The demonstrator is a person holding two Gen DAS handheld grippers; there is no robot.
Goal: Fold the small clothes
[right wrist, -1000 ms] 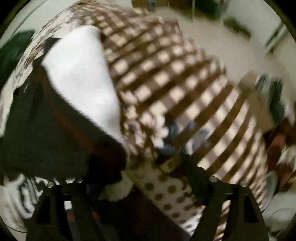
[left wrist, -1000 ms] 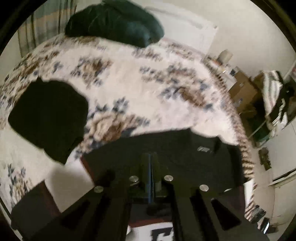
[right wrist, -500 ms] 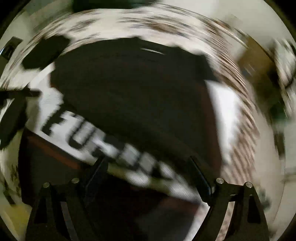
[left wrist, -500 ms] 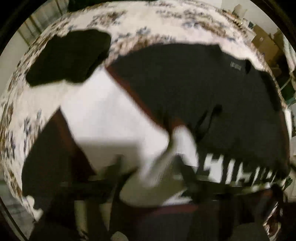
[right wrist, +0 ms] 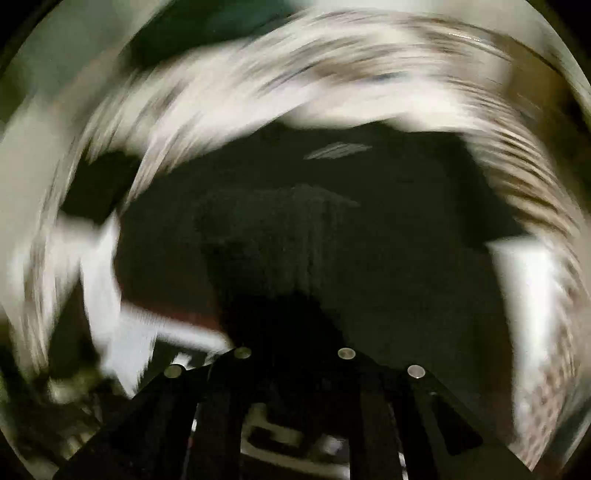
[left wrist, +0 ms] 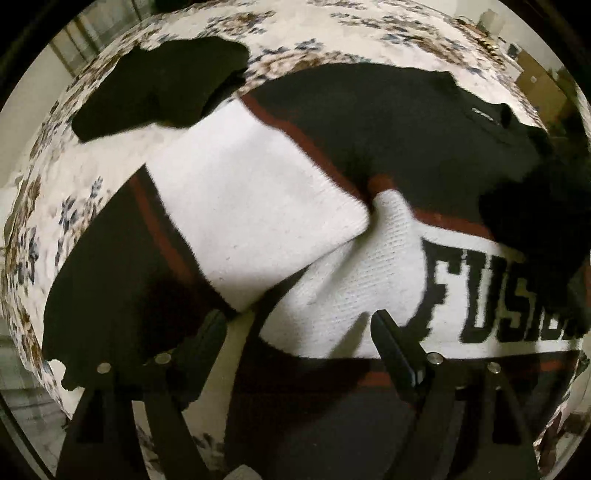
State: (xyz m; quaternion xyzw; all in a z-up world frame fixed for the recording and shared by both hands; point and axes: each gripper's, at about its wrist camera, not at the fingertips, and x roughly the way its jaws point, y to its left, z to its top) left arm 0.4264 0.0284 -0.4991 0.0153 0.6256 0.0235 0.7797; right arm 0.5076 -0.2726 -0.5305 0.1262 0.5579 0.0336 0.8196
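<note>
A black, white and dark-red knit sweater (left wrist: pixel 369 133) with black letters on a white band lies spread on the floral bedspread (left wrist: pixel 388 33). Its left sleeve (left wrist: pixel 236 199) lies folded across toward the body. My left gripper (left wrist: pixel 299 325) is open just above the sweater's white band and holds nothing. In the blurred right wrist view my right gripper (right wrist: pixel 291 332) has its fingers close together over the sweater's black cloth (right wrist: pixel 369 221); the tips are lost in the dark, so a grip cannot be told.
A folded black garment (left wrist: pixel 159 81) lies on the bedspread to the far left of the sweater. Cardboard boxes (left wrist: pixel 535 77) stand beyond the bed's right edge. A dark green mass (right wrist: pixel 207 26) sits at the bed's far end.
My left gripper has opened and dropped close over the sweater. My right gripper has closed up and swung fast over the black part of the sweater, blurring its view.
</note>
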